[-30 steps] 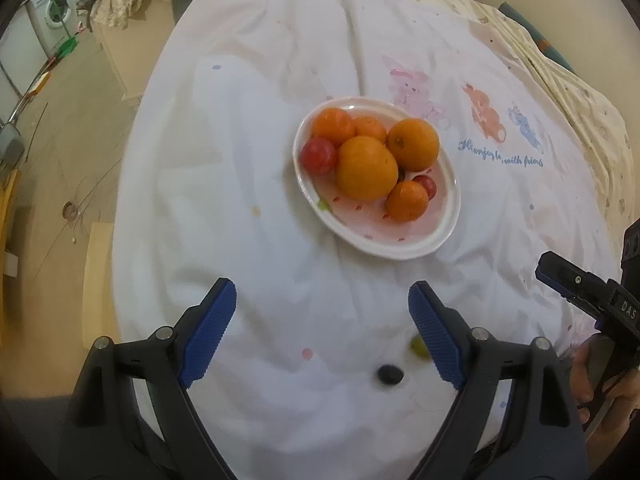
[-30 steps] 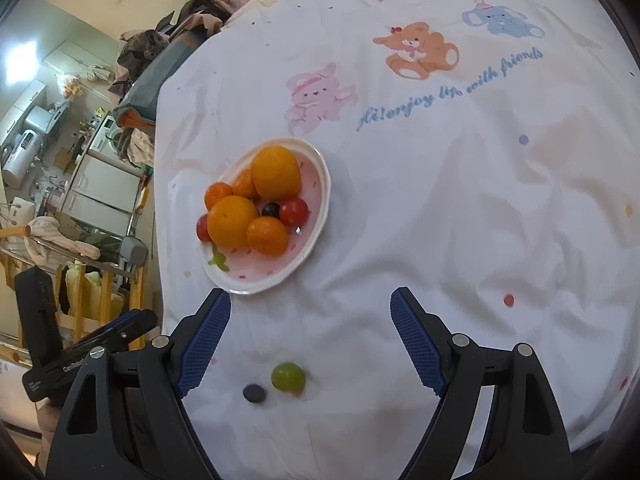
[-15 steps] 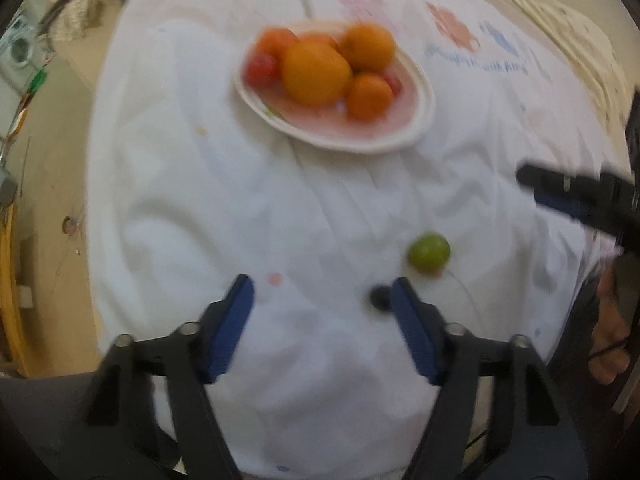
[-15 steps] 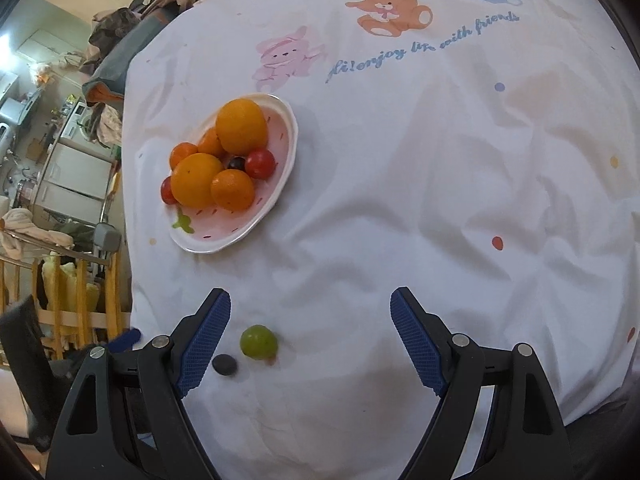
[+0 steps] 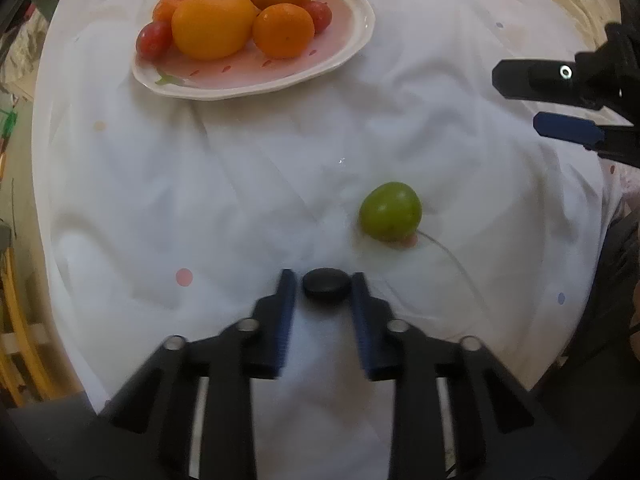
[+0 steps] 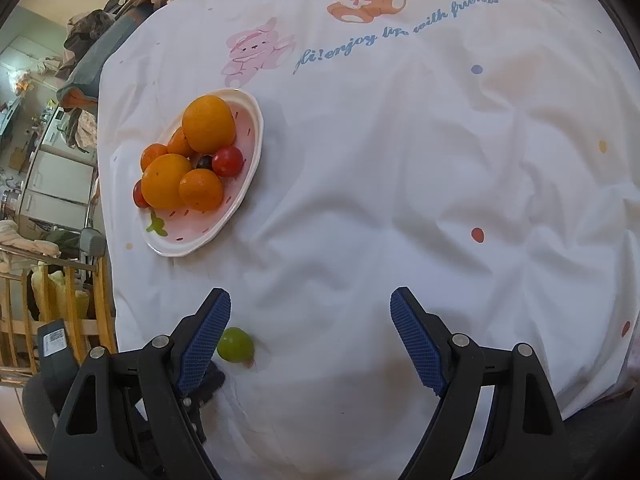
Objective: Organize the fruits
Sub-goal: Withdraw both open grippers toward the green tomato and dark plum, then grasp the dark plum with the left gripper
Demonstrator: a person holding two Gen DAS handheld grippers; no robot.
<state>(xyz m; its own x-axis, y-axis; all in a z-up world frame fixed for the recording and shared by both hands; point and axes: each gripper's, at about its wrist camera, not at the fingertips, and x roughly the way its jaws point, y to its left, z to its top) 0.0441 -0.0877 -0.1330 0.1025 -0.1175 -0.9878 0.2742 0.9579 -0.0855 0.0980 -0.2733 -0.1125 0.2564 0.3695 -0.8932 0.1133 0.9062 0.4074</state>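
Left tool (image 5: 325, 280) just closed, pads pinching a small dark fruit (image 5: 326, 285) on the white cartoon-print cloth (image 5: 240, 184), green fruit (image 5: 390, 211) just beside, right tool (image 6: 310, 308) wide open and empty, plate (image 5: 352, 46) of oranges (image 5: 212, 24) and red fruits beyond

Plate (image 5: 352, 46) sits on the tablecloth (image 5: 248, 184), far side from the left wrist camera, with the oranges (image 5: 212, 24) and tomatoes (image 5: 154, 38) piled in it. Nearer, well apart from the plate: a grape (image 5: 390, 211), and just beside it a small round fruit (image 5: 326, 284) between the left gripper (image 5: 324, 290) fingertips. Right gripper (image 6: 310, 322) is above the cloth, grape just beside its left finger.
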